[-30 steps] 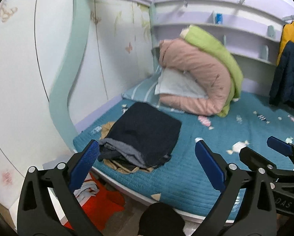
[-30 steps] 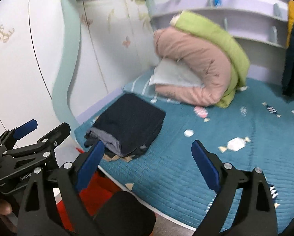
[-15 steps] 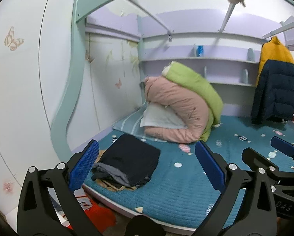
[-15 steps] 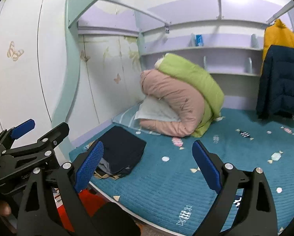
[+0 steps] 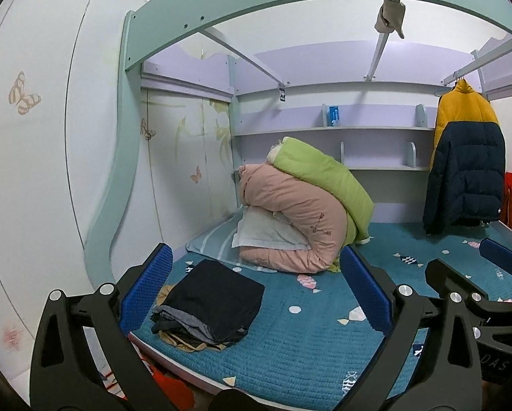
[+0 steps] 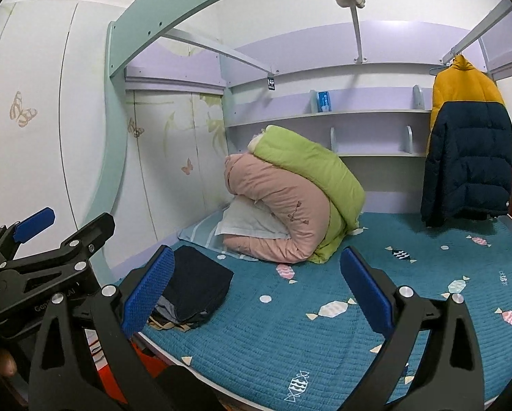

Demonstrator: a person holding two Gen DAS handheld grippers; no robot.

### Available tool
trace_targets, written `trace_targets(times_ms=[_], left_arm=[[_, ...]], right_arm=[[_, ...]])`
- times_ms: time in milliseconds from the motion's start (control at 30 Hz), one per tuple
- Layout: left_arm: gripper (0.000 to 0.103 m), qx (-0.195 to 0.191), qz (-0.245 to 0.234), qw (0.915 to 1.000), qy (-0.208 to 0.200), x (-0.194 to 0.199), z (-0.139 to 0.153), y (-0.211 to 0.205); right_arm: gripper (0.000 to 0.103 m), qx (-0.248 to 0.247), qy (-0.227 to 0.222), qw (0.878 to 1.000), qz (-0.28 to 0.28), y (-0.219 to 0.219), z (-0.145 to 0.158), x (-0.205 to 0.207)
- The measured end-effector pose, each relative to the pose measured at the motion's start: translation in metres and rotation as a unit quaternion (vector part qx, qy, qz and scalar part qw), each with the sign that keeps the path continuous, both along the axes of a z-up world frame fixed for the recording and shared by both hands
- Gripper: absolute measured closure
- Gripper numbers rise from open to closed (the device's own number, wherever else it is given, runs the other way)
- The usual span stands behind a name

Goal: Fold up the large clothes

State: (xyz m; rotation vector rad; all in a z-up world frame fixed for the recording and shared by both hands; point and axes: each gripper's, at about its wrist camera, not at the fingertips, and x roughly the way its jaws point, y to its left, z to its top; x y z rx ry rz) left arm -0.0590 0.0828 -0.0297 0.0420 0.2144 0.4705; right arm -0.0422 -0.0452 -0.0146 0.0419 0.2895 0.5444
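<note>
The bed (image 5: 307, 349) fills the lower frame, rolled quilts (image 5: 300, 215) at its center. A folded clothes stack (image 5: 211, 304) lies lower left. Left gripper (image 5: 254, 294) and right gripper (image 6: 256, 286) hang empty, fingers wide.

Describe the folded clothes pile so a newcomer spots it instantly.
Start at the teal bed quilt. At its front-left corner lies the folded clothes pile: dark navy on top, grey and tan layers beneath. Unlike the pink-and-green bedding roll behind, it is flat and square.
</note>
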Motion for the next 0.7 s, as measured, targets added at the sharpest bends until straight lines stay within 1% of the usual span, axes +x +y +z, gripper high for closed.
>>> trace_targets(times_ms=[333,700], left_arm=[[0.005,0.004,-0.004,1.0000,-0.004,-0.002,0.004,-0.005],[0.005,-0.001,-0.008,0.9999,-0.007,-0.005,0.004,-0.006]], right_arm=[[0.009,0.004,-0.002,1.000,-0.003,-0.008,0.002,0.000],[0.008,0.006,-0.002,1.000,-0.007,-0.012,0.001,-0.002]])
